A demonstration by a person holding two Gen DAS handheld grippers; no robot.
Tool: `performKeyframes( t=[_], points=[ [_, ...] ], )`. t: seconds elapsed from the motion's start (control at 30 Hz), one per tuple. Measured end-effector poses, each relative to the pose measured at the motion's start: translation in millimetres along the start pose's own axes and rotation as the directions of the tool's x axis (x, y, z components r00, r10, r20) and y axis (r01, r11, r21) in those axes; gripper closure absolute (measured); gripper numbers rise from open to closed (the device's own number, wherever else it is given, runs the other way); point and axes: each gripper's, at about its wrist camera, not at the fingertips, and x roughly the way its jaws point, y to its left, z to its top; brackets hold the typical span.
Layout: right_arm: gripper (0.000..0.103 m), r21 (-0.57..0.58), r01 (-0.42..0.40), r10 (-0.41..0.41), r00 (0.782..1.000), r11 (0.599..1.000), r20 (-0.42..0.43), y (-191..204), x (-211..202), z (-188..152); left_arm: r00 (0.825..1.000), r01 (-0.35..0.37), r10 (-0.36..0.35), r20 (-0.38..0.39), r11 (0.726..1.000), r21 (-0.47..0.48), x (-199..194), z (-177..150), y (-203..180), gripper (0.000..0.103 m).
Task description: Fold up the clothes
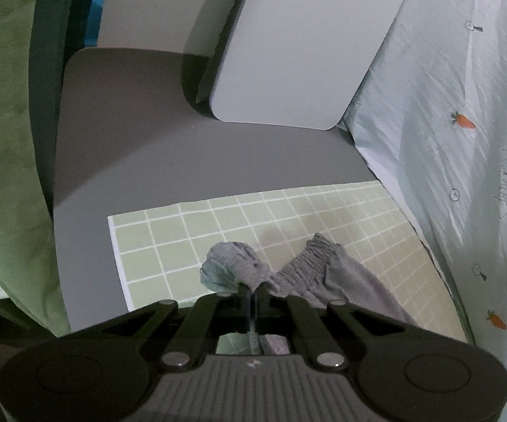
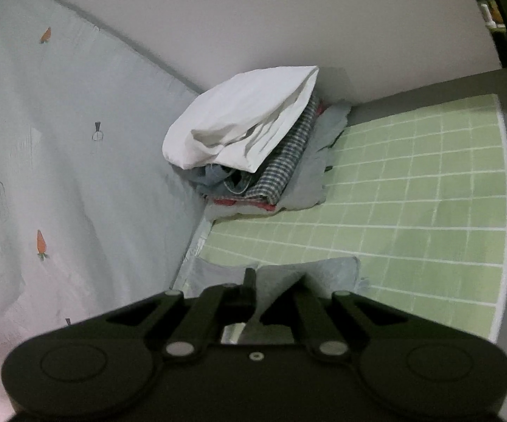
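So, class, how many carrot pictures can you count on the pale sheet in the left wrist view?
2: one carrot on the sheet upper right, another carrot lower right. Folds may hide more.

Grey garment [image 1: 309, 267] — soft, ribbed cloth.

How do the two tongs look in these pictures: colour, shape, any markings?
Both are matte black. The left tongs have a ribbed grey body with a small logo, two round discs, silver pivot pins and slim black fingers. The right tongs look alike, with a small centre screw. No cables or sleeves show.
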Motion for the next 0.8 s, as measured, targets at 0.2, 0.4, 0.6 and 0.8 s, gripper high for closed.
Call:
performKeyframes(
  t=[0.2,0.4,0.6,0.8],
  points=[
    [0.102,-0.081,0.029,-0.030,0.999,0.996,-0.017,35,40,0,1.000,-0.018,0.018,0.009,1.000,0.006,23,1,-30,0.101],
    [0.102,-0.159,0.064,-0.068,0.997,0.985,-0.023,89,110,-1,0.999,-0.036,0.036,0.004,0.999,0.032,58,1,-76,0.101],
    [0.102,-0.249,0.096,-0.115,0.992,0.964,-0.060,159,221,-5,0.998,-0.051,0.053,-0.020,0.995,0.081,127,1,-136,0.101],
    [0.084,-0.361,0.053,-0.132,0.971,0.931,-0.198,220,371,-43,0.994,-0.094,0.100,-0.051,0.990,0.108,221,-6,-191,0.090]
  ],
)
